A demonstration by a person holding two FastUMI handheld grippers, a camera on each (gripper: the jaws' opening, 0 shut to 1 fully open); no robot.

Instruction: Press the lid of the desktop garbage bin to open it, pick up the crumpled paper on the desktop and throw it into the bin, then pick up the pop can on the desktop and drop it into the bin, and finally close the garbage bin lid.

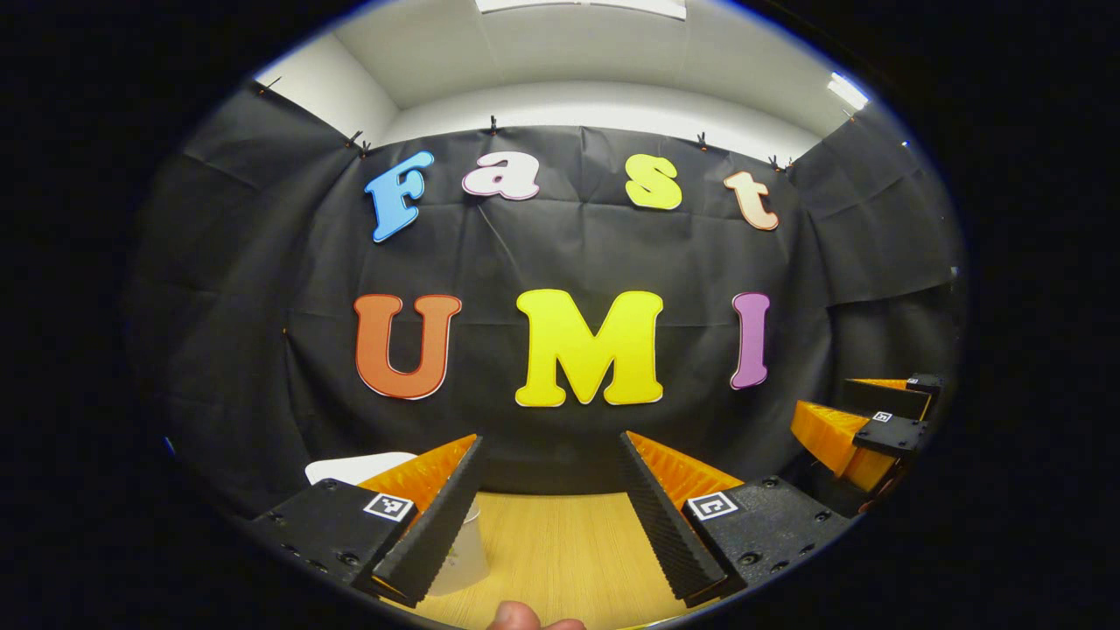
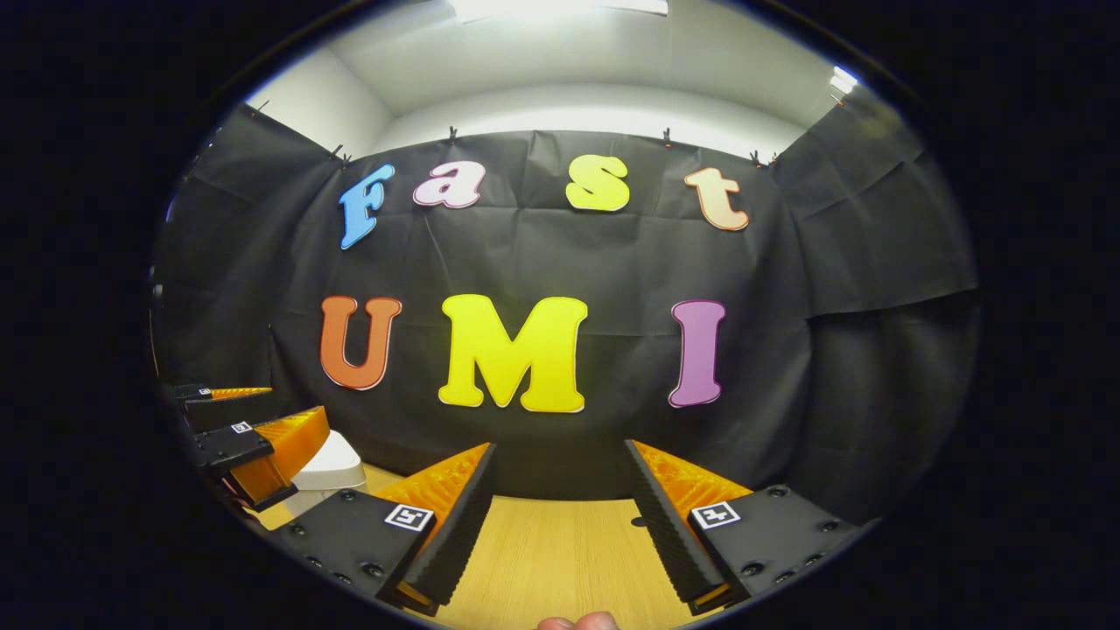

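The white garbage bin (image 1: pixel 359 466) stands on the wooden table (image 1: pixel 560 542) at the lower left, partly behind my left finger. My left gripper (image 1: pixel 551 437) is open, held above the table, with nothing between its fingers. In the right gripper view the bin (image 2: pixel 337 465) sits at the far left with its lid lying down. There my left gripper (image 2: pixel 297 404) hangs open just in front of and above the bin. My right gripper (image 2: pixel 560 446) is open over bare table (image 2: pixel 560 551). In the left gripper view it shows at the right edge (image 1: pixel 853 407), also open.
The black cloth wall closes off the back of the table a short way ahead of both grippers. A person's fingertip (image 1: pixel 525 617) shows at the bottom edge. A small dark spot (image 2: pixel 639 522) lies on the wood near my right finger.
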